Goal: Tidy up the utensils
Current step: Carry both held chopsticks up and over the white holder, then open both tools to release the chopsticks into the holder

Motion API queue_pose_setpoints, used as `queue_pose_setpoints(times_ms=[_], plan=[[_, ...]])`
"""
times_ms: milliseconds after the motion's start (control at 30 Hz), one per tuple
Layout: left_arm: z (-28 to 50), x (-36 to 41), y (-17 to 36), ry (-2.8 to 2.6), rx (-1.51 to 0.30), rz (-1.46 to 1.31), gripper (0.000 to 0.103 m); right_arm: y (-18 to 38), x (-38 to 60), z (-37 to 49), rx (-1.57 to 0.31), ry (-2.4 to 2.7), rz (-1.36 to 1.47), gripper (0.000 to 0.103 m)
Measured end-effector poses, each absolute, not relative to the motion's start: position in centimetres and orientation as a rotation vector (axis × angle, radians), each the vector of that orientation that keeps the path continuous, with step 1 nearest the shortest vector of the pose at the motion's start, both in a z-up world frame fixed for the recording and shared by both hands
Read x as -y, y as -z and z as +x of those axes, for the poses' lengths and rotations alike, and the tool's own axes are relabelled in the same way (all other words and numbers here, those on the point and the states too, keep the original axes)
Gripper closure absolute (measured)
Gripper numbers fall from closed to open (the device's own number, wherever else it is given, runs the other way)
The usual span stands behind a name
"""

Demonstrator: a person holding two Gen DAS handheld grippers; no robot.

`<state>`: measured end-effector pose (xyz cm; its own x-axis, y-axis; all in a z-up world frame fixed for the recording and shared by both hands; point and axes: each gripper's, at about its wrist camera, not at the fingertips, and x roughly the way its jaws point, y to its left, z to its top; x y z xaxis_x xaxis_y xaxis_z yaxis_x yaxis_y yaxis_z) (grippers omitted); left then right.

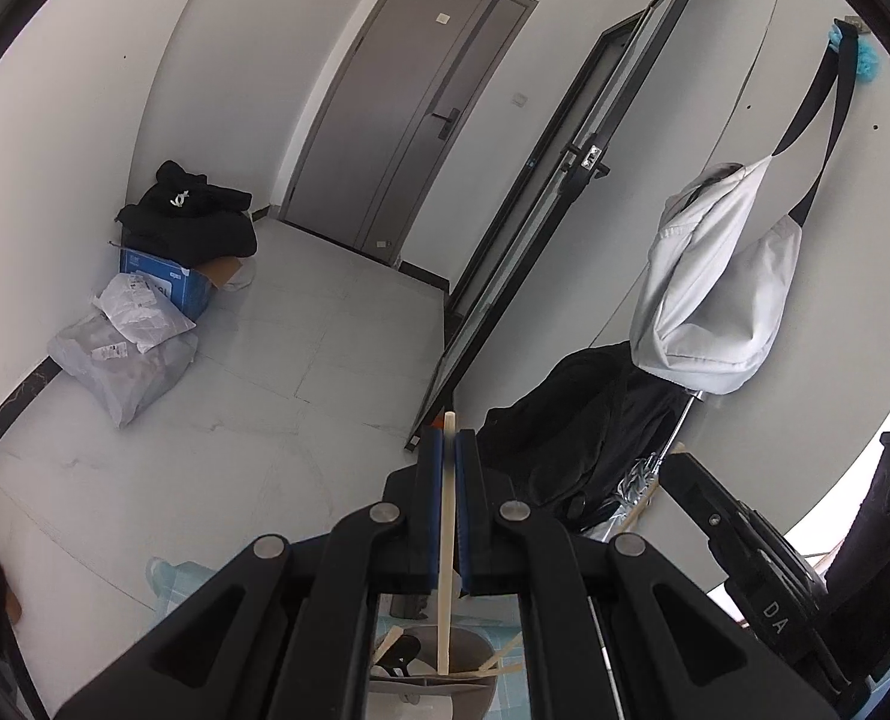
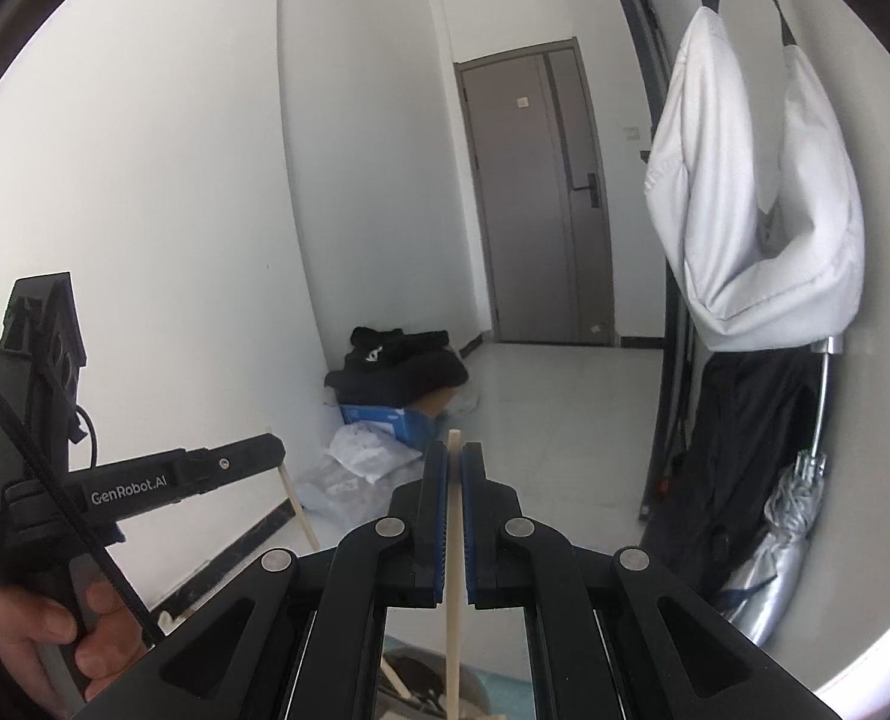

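While the grey door [image 1: 403, 114] and the white bag [image 1: 721, 282] hanging on the wall fill the background, your left gripper [image 1: 448, 444] has its jaws pinched on a pale chopstick [image 1: 445, 546], and your right gripper [image 2: 456, 456] pinches a second chopstick [image 2: 454, 570]. Both sticks rise upright above a grey utensil holder [image 1: 433, 678] with more sticks inside.
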<state>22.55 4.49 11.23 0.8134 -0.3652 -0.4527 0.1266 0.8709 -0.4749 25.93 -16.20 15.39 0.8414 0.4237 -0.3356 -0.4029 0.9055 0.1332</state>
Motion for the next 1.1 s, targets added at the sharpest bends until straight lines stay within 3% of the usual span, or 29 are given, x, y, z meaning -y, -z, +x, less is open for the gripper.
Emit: queue_pose_setpoints(times_ms=[567,933,1000,1100], plan=[[23.2,-3.6,-8.6,0.320,-0.594,-0.364,0.102,-8.5,14.6,27.4,-0.432,-0.495,-0.027,0.099],[23.4,-3.0,-5.9,0.366,-0.785,-0.327,0.101,-4.9,15.8,25.7,-0.548,-0.496,-0.035,0.096],[23.0,-3.0,-6.1,0.360,-0.789,-0.318,0.096,-4.6,16.4,25.2,-0.565,-0.482,-0.018,0.092],[21.7,-3.1,-6.6,0.329,-0.764,-0.311,0.071,-4.7,17.6,23.9,-0.567,-0.471,0.011,0.082]])
